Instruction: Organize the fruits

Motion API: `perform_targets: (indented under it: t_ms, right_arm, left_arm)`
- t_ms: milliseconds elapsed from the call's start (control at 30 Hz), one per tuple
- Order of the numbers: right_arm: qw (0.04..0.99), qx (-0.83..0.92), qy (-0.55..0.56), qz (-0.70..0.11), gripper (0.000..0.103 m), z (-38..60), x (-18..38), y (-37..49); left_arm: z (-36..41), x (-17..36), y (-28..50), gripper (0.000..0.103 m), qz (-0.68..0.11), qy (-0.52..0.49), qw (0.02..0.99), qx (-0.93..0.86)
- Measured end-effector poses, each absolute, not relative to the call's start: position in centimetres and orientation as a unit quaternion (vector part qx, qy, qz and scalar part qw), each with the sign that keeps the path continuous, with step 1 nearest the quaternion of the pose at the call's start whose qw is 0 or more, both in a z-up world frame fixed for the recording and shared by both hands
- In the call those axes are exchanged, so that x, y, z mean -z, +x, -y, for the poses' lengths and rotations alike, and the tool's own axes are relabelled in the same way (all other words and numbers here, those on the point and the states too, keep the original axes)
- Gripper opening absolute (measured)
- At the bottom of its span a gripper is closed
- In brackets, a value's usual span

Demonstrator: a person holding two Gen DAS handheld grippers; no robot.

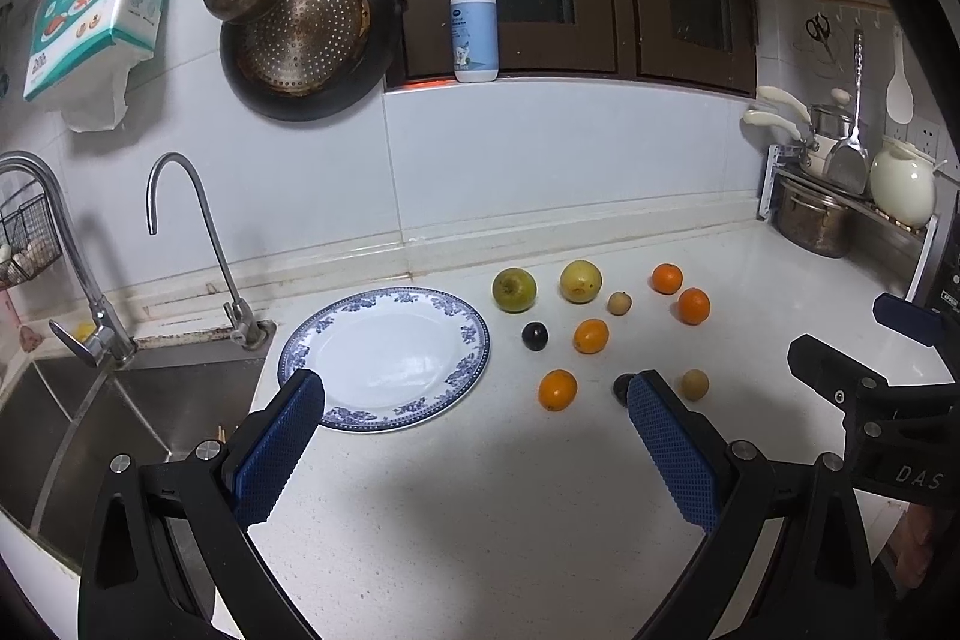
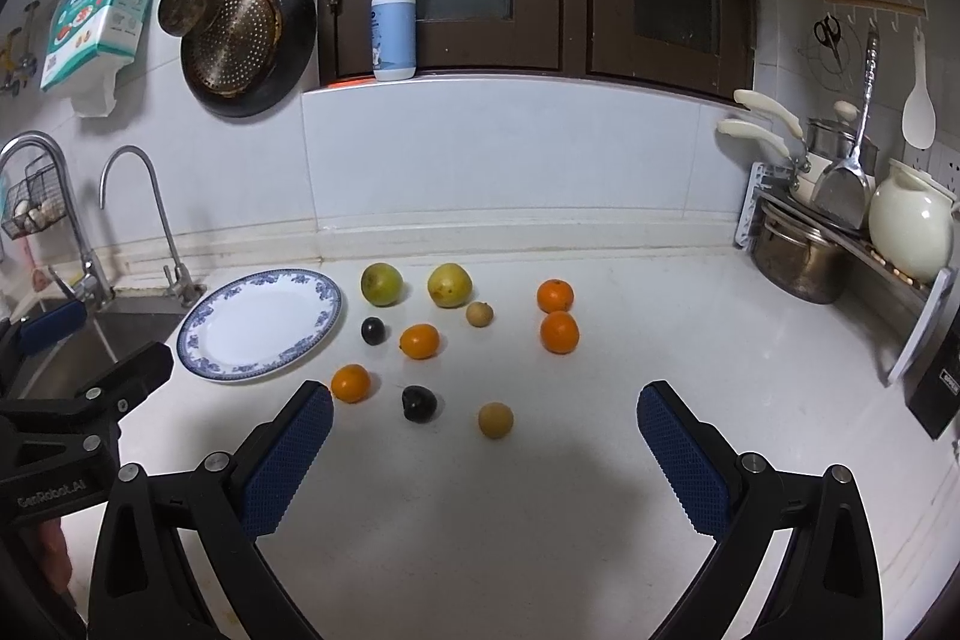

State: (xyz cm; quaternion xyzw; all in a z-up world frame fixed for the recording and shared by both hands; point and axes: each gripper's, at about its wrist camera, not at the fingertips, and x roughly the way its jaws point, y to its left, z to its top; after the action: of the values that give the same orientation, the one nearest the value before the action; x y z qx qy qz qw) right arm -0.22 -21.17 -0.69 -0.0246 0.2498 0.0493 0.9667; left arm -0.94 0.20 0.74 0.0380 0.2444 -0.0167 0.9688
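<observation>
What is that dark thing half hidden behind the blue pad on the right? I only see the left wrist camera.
Observer: The right wrist view shows it whole. It is a small, near-black fruit lying free on the white countertop, touching nothing.
Operator: Is the other claw holding anything?
Observer: No. The right claw is wide open and empty, with a small round tan fruit lying just ahead between its pads.
Operator: Where does my claw appear from there?
Observer: The left claw shows at the left edge, left of the round blue-and-white patterned plate.
</observation>
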Motion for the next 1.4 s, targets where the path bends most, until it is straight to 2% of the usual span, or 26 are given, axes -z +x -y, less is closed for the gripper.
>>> perform_targets:
  t_ms: [833, 1033, 1167, 1333, 1400]
  right_arm:
    - [0.958, -0.047, -0.033, -0.28, 0.102, 20.8, 2.6, 2.2]
    - [0.955, -0.049, -0.041, -0.289, 0.102, 20.8, 3.6, 4.3]
    - [0.951, -0.063, -0.04, -0.3, 0.099, 20.7, 4.4, 5.6]
    - [0.942, -0.068, -0.038, -0.326, 0.088, 20.6, 6.0, 7.3]
    - [0.937, -0.071, -0.037, -0.339, 0.082, 20.6, 6.8, 8.1]
  left_arm:
    - [0.6, 1.0, 2.0, 0.103, -0.265, 0.063, 0.961, 0.043]
    - [1.5, 2.0, 4.5, 0.096, -0.28, 0.077, 0.954, 0.069]
    - [2.0, 3.4, 6.4, 0.086, -0.302, 0.079, 0.946, 0.085]
    - [2.4, 5.4, 8.5, 0.077, -0.336, 0.084, 0.933, 0.104]
    - [2.6, 6.0, 9.2, 0.07, -0.348, 0.086, 0.927, 0.112]
